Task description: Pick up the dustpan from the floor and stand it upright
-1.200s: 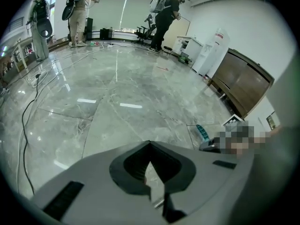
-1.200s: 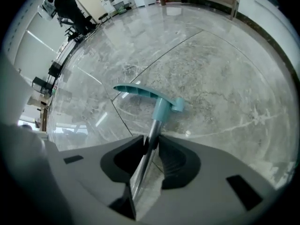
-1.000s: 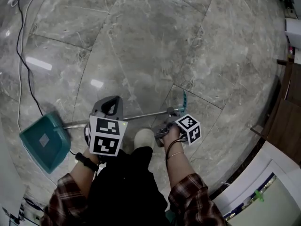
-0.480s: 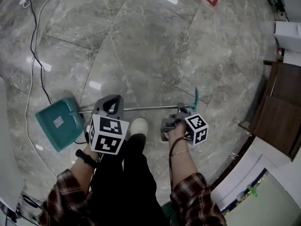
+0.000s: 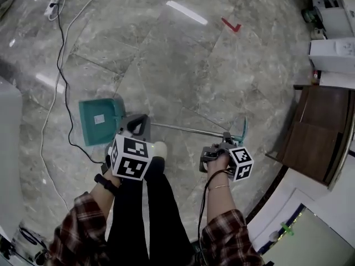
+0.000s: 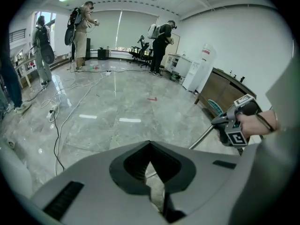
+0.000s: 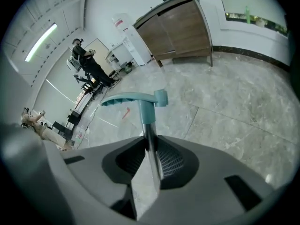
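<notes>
Holds the dustpan (image 5: 99, 122) by its pole (image 5: 183, 128), one gripper toward each end, standing on a grey marble floor (image 5: 166, 54). Clamps the right gripper (image 7: 151, 139) on the metal pole just below the teal handle (image 7: 136, 98), having just closed the jaws a little further, pads pressed on the tube from both sides. Has the left gripper (image 6: 150, 146) clasped round the same pole near the pan end, tips almost together and the tube crossing the gap behind them. Carries the pole roughly level across the front of the legs in the head view, with the teal pan out to the left and the handle out to the right, not yet upright. Cannot tell from these views whether the pan's edge touches the floor. Points both grippers forward and downward, marker cubes toward the body. Wears a plaid shirt, dark trousers and a white shoe (image 5: 159, 148) that shows just below the pole, between the grippers. Shares the room with a black cable (image 6: 54, 135) trailing over the floor at left, a red mark (image 5: 231, 25) farther out, a brown cabinet (image 5: 316, 132) by the right wall, and people (image 6: 161, 46) standing at the far end.
</notes>
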Motion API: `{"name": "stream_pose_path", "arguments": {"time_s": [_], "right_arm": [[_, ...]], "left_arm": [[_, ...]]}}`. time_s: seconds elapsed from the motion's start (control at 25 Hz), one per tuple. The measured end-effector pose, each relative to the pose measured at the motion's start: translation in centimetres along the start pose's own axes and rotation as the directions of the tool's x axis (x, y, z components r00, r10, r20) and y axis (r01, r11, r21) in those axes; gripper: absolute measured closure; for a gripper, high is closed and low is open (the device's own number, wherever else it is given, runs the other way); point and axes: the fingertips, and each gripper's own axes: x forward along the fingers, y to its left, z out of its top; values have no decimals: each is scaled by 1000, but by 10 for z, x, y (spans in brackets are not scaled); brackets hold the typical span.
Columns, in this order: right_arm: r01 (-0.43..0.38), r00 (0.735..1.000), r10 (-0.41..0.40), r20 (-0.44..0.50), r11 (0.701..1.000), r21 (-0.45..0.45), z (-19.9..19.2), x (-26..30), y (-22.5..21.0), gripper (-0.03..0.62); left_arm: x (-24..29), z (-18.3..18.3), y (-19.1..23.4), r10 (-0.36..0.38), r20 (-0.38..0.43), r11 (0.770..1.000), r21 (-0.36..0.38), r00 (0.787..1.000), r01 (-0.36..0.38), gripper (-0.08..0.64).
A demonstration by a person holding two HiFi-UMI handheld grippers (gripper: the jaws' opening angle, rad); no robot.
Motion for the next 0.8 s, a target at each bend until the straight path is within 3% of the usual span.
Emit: {"name": "stream_pose_path", "arguments": {"time_s": [0.4, 0.56, 0.8], "right_arm": [[-88, 991, 100, 91, 987, -131, 96, -84, 56, 508], [-116, 988, 133, 77, 974, -197, 104, -101, 75, 506], [-166, 984, 178, 10, 934, -316, 83, -117, 106, 505]], "left_arm": [[-73, 48, -28, 73, 64, 992, -111, 995, -66, 558], [-100, 65, -44, 86, 87, 988, -134, 992, -74, 558], [-126, 84, -65, 86, 125, 986, -150, 988, -67, 558]]}}
